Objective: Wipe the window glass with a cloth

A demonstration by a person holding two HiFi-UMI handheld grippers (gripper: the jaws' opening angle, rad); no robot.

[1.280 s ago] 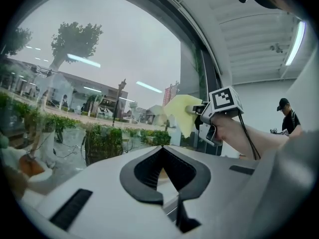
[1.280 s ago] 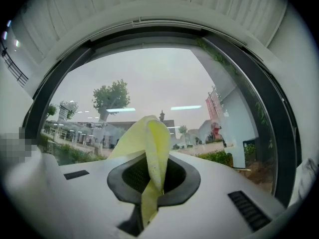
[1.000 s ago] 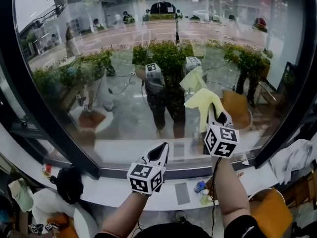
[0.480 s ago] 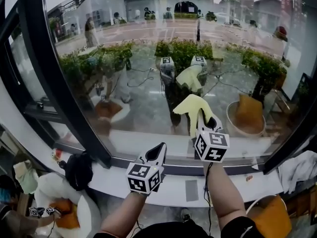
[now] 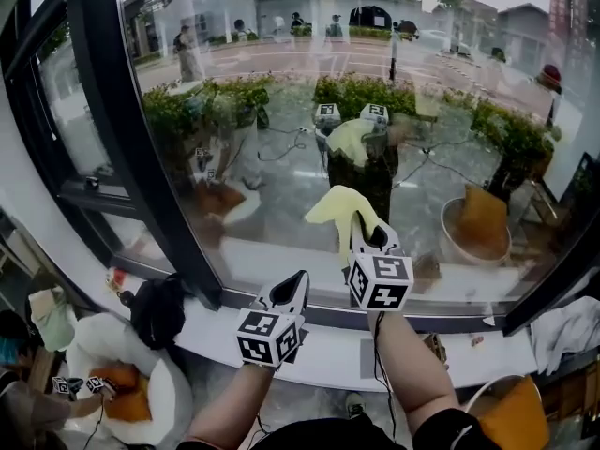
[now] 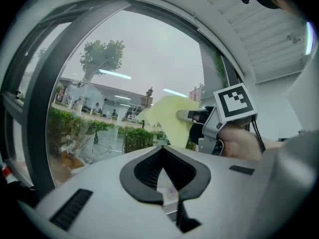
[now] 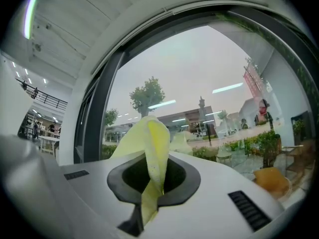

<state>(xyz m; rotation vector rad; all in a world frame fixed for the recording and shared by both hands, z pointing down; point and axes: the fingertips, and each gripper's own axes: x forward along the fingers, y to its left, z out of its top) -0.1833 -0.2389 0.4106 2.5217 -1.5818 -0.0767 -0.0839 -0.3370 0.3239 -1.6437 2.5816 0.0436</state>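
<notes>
While the left gripper (image 5: 299, 283) hangs low by the white sill, jaws together on nothing, right gripper (image 5: 365, 232) just beside, jaws clamped on a soft pale-yellow cloth (image 5: 337, 206), cloth held up close before the large clear window glass (image 5: 267, 190)

The cloth (image 5: 343, 210) is showing pale yellow. The right gripper (image 5: 364, 225) and left gripper (image 5: 300, 279) are wearing white shells with black-lined fingers, and their cubes are carrying black-and-white square markers. The window frame (image 5: 150, 157) is showing black, the sill (image 5: 328, 356) white.
</notes>
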